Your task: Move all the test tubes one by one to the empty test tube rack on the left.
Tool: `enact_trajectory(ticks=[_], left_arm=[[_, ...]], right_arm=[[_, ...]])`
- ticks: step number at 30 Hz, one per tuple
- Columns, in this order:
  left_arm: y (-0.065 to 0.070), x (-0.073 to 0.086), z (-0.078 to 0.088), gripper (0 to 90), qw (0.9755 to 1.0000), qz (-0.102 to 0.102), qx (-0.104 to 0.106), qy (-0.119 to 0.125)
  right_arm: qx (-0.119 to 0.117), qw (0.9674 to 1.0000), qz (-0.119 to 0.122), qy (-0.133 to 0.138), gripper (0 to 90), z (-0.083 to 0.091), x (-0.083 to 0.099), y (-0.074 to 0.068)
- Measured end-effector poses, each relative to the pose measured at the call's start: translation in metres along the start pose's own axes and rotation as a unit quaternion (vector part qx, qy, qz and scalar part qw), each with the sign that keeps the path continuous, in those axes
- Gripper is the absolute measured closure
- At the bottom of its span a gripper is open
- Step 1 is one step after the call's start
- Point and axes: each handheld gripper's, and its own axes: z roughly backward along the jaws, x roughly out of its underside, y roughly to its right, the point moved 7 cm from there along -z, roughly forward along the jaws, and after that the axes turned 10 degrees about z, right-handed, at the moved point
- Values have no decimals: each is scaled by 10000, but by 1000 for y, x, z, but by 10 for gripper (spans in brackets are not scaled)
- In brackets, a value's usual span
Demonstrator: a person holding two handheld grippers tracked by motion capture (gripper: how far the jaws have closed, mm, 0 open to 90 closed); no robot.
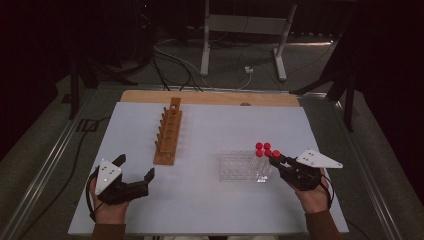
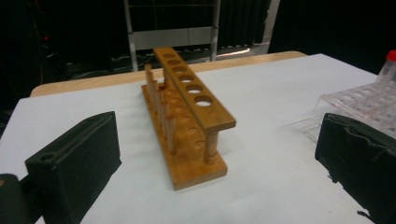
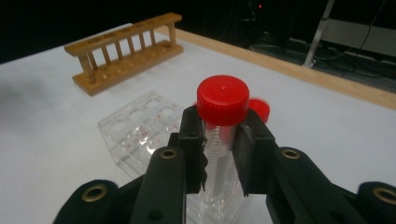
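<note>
Four red-capped tubes [image 1: 263, 150] near desk's [image 1: 210, 210] right edge, one clamped by right hand-held gripper [image 3: 219, 140]; left hand-held gripper [image 1: 135, 167] spread wide; one wooden rack [image 1: 168, 132], one clear tray [image 1: 240, 166].

I see the plastic tray [image 1: 239, 166] on the surface [image 1: 210, 200]. The wooden rack [image 1: 168, 134] stands to its left. The tubes [image 1: 263, 155] stand in its right end. My right claw [image 1: 276, 159] is at the nearest tube [image 3: 222, 135], and my left claw [image 1: 135, 172] is left of the rack.

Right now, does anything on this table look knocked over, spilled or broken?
Nothing stands out. The wooden rack stands upright and empty, the clear rack sits flat, and the right gripper holds a red-capped tube upright.
</note>
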Motion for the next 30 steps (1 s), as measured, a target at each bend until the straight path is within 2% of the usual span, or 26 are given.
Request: enact_trajectory(ticks=[7, 9, 10, 11, 13, 22, 30], left_arm=[[18, -13, -5, 9, 9997, -98, 224, -10], [25, -18, -8, 9, 9993, -143, 331, 15], [35, -22, -11, 9, 9987, -204, 462, 27], [35, -22, -11, 10, 9987, -204, 462, 27], [45, -26, -17, 10, 9980, -268, 572, 22], [90, -33, -49, 16, 9932, -564, 1009, -122], [127, -28, -77, 70, 9868, -656, 1449, -299]], right_arm=[[-60, 9999, 56, 123, 745, 8, -20, -1], [-163, 9997, 60, 176, 745, 9, -27, -4], [-192, 9996, 59, 179, 745, 8, -29, -5], [-192, 9996, 59, 179, 745, 8, -29, -5], [-280, 9994, 118, 172, 745, 3, -35, -10], [-531, 9983, 136, 173, 745, -13, -48, -25], [-777, 9968, 162, 131, 744, -30, -65, -42]])
